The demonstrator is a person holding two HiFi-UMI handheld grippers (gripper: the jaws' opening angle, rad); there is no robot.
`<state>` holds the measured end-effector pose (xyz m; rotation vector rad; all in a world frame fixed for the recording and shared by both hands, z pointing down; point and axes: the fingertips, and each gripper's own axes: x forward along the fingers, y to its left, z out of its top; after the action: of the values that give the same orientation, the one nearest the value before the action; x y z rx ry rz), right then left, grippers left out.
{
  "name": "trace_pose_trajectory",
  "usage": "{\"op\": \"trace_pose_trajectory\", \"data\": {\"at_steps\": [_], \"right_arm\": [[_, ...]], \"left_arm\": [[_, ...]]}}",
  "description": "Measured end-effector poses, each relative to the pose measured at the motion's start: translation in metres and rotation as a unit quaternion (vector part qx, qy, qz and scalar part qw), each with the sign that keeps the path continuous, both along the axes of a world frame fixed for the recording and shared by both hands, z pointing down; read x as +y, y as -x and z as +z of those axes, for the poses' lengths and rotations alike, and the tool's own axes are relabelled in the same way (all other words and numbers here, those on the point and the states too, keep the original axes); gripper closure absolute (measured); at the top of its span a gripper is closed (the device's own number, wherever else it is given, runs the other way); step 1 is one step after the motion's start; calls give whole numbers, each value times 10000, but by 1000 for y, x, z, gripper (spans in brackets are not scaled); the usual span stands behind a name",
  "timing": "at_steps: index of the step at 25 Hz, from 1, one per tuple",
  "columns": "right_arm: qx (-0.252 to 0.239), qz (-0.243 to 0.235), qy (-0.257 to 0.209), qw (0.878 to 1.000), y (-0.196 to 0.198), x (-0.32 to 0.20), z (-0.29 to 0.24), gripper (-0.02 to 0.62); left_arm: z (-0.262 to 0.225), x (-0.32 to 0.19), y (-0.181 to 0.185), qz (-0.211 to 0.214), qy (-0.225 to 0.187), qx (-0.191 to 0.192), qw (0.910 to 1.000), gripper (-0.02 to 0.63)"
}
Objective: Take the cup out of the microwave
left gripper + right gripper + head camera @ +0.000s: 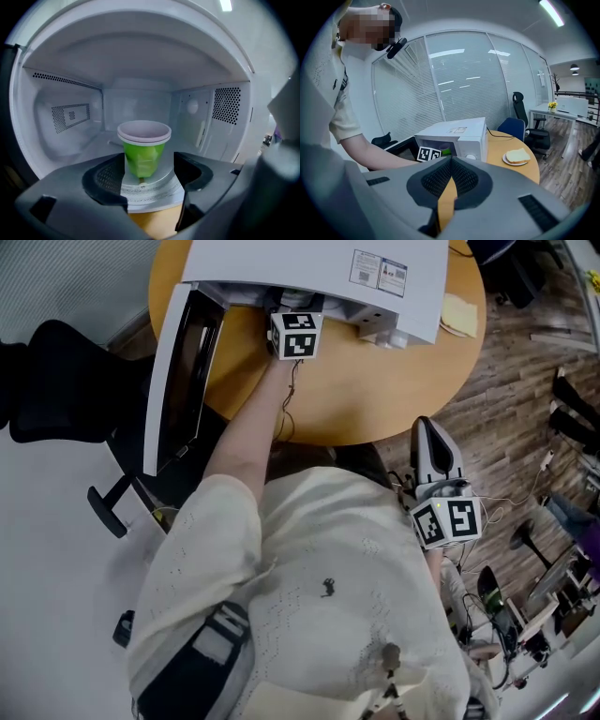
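A green cup with a pale rim stands upright on the round turntable inside the white microwave. My left gripper reaches into the cavity, jaws wide open. The cup stands between and just beyond the fingertips, untouched, with a gap on each side. In the head view only this gripper's marker cube shows at the microwave's mouth. My right gripper hangs off the table's near right edge, shut and empty.
The microwave door stands open to the left, past the round wooden table. A plate with a slice of bread sits on the table beside the microwave. Office chairs and floor clutter surround the table.
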<state>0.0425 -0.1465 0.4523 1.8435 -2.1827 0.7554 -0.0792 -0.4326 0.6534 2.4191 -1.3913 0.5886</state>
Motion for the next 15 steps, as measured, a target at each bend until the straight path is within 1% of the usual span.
{"op": "trace_pose_trajectory", "data": {"at_steps": [5,10,11,12,15], "right_arm": [[-2,10,50,10000,0,0,3,588],[-12,59,79,10000,-4,2,7,588],[-19,70,86,9999,-4,3,8,588],[-23,84,93,9999,-5,4,8,588],[-28,122,90,9999,-7,7,8,588]], "left_arm": [[9,-9,1,-120,91,-15,9999,270],[12,-14,-2,-73,77,-183,9998,270],[12,-14,-1,-94,57,-240,9997,280],[13,-14,1,-120,32,-290,9995,333],[12,-13,2,-179,-17,-302,9994,344]]}}
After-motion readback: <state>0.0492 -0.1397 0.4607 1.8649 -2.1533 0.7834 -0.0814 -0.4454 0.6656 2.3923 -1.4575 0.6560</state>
